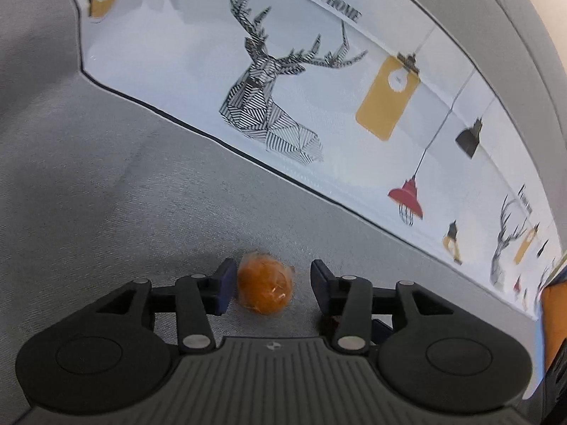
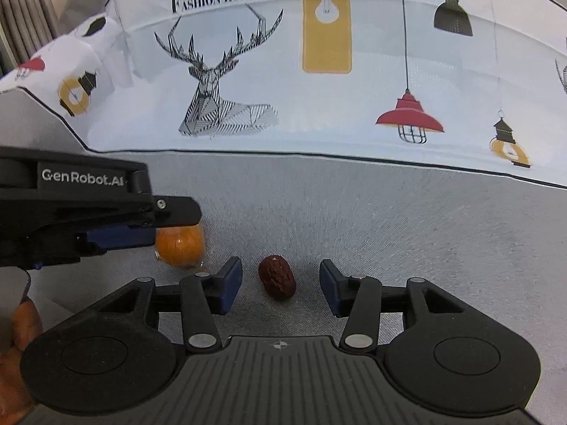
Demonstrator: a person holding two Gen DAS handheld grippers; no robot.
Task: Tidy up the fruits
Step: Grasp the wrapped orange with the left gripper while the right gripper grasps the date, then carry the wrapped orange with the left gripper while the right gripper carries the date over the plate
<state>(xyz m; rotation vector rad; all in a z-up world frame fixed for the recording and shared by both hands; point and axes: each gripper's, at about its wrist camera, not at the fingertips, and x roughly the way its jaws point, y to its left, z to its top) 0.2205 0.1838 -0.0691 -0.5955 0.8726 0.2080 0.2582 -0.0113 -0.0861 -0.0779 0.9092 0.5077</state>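
Observation:
An orange fruit in clear wrap lies on the grey cloth between the fingers of my left gripper, which is open around it, with the left pad close to it and a gap at the right pad. The same orange fruit shows in the right wrist view, partly hidden by the left gripper's finger. A dark red date lies on the cloth between the open fingers of my right gripper, touching neither pad.
A white printed cloth with deer and lamps covers the far part of the surface; it also shows in the right wrist view. Grey cloth lies under the fruits. Something orange shows at the lower left edge.

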